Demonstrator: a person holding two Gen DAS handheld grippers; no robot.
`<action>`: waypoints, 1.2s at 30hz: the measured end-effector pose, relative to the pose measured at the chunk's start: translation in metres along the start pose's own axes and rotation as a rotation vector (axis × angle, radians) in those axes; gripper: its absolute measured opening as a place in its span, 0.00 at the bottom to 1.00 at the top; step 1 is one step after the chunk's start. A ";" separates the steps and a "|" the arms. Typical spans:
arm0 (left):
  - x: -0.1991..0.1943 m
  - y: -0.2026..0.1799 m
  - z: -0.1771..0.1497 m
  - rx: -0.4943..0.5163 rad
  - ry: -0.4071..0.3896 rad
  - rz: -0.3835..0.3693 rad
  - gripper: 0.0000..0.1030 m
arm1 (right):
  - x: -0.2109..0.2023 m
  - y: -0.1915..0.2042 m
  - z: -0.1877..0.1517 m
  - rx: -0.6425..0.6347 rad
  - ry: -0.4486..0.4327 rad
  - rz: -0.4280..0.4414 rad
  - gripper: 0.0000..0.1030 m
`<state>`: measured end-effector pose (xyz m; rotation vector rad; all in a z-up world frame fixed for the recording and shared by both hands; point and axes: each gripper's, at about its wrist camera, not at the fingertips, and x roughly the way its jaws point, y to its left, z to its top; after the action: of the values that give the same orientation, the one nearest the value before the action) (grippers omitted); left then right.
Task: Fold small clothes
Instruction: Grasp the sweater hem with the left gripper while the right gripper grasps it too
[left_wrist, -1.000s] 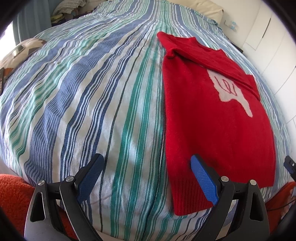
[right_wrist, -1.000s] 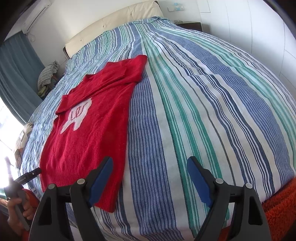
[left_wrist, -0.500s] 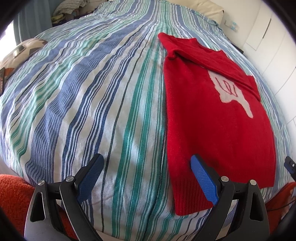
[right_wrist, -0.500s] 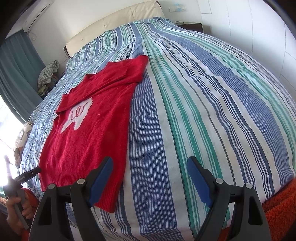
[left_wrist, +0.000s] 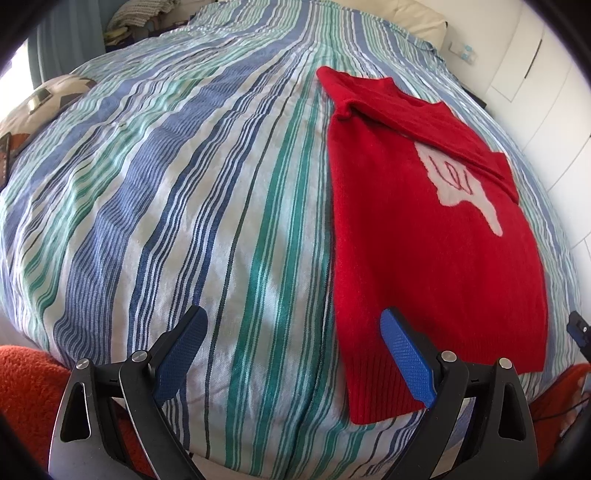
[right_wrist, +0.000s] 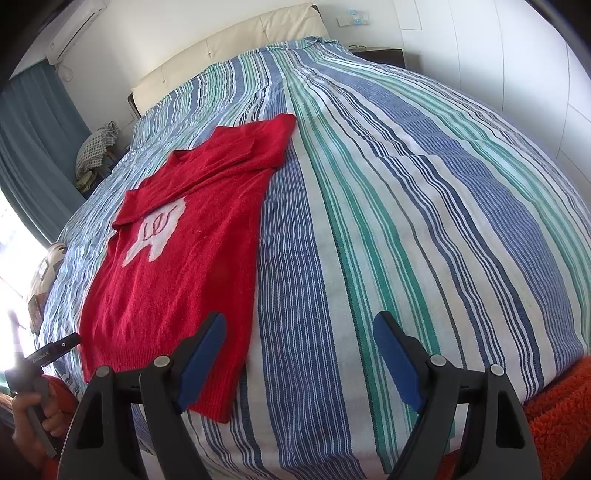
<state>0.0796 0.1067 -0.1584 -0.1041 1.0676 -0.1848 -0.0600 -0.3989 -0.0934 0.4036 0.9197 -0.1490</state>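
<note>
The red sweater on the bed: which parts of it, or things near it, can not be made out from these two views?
- Red sweater underside: hidden against the striped bedspread in both views.
- Its pale chest design: top covered by the folded-over sleeve.
- Hem corner: right wrist view, behind the right gripper finger.
- Items on the bedside shelf: too small.

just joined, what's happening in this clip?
A person holds a two-finger gripper in each hand over a bed with a striped bedspread. A red sweater lies flat on it, sleeves already folded across the chest above a white motif. The left gripper and right gripper both hover open near the sweater's bottom hem, one toward each lower corner, holding nothing. The next fold has not yet begun.
</note>
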 end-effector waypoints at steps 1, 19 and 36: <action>-0.004 0.002 -0.001 -0.008 0.005 -0.016 0.93 | -0.002 0.000 0.001 0.005 0.003 0.007 0.79; 0.016 -0.034 -0.024 0.139 0.148 -0.042 0.08 | 0.052 0.043 -0.033 -0.089 0.349 0.223 0.15; 0.038 -0.047 0.203 -0.152 -0.002 -0.350 0.01 | 0.092 0.055 0.170 0.087 0.028 0.317 0.04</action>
<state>0.2705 0.0521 -0.0854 -0.4294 1.0549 -0.4183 0.1375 -0.4122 -0.0600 0.6280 0.8674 0.1074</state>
